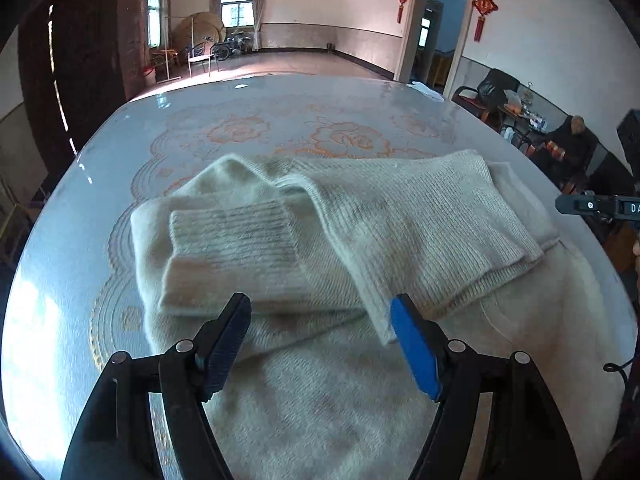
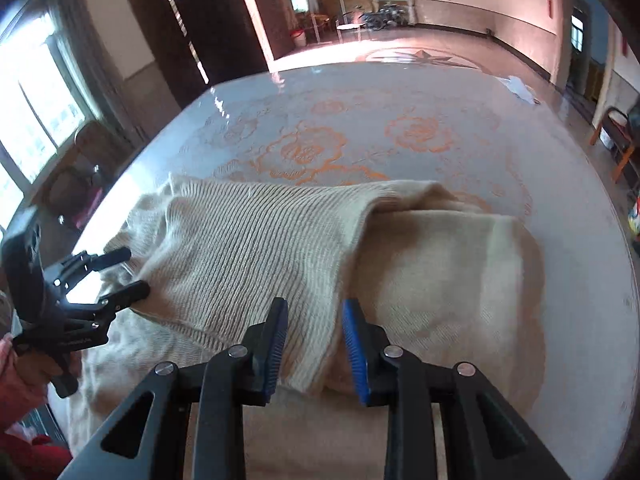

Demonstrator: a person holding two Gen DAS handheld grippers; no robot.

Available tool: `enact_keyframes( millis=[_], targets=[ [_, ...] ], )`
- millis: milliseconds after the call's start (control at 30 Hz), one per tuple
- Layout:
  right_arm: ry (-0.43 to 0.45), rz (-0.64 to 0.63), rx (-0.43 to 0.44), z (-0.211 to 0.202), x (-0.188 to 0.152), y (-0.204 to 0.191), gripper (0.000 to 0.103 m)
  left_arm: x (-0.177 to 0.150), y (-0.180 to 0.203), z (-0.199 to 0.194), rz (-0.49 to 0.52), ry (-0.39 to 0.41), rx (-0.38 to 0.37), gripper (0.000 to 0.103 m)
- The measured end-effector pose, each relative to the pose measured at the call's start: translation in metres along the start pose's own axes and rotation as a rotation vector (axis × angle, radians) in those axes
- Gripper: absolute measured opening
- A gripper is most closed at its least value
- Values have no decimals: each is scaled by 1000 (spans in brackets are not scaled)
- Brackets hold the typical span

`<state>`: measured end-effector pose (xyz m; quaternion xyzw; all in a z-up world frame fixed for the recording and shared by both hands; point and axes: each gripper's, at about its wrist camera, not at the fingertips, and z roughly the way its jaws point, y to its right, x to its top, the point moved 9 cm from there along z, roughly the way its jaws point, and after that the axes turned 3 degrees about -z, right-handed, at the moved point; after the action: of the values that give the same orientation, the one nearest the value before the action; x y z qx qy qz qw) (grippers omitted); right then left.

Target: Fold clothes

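The only writing I could make out was on the right gripper (image 1: 560,205) where it poked in at the edge of my left wrist view: white letters starting "DA", the rest cut off by the frame. There was also faint lettering on the body of the left gripper (image 2: 136,272) as seen from the right wrist camera, but it was too small and blurred for me to read. My left gripper (image 1: 320,340) stood with its jaws well apart and nothing pinched between them; the cream knitted sweater (image 1: 360,240) lay just ahead of and beneath its fingertips, a ribbed sleeve (image 1: 420,216) crossing from the far right toward the blue pad (image 1: 414,352), and a ribbed cuff (image 1: 232,248) folded over just beyond the dark pad. My right gripper (image 2: 314,336) had a narrower gap, and as far as I could tell its pads were not pressing on the fabric; the sleeve's (image 2: 248,256) lower edge ran directly in front of and under that gap. The sweater (image 2: 440,280) rested on the flower-patterned table (image 1: 280,120), stretching ahead of both grippers.
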<state>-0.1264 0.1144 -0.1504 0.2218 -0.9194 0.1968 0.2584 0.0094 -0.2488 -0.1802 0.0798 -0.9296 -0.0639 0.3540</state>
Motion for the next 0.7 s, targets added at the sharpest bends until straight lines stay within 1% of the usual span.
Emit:
enact_keyframes(
  millis=[33,100,133,233,300,433,567,700],
  targets=[
    [10,72,27,-15,-11,11,29,-10,-9,-8,-42,-5,-10,74],
    [-7,217,77,-37,-42,33,29,-32,-29,-21,-123,-21,-11,74],
    [-19,273,86,-45,-59,43,29,-44,-39,-29,-162,-29,-7,74],
    [-54,393,94,-66,-114,67,30,-81,-61,-58,-263,-39,4,74],
    [-69,442,115,-80,-145,74,31,-104,-67,-81,-300,-32,4,74],
    [-93,484,161,-99,-195,79,31,-145,-61,-115,-309,-21,42,74],
    [-86,523,242,-112,-226,81,31,-181,-47,-141,-305,-9,49,74],
    [-125,556,327,-114,-255,76,31,-209,-25,-162,-286,1,61,74]
  ],
)
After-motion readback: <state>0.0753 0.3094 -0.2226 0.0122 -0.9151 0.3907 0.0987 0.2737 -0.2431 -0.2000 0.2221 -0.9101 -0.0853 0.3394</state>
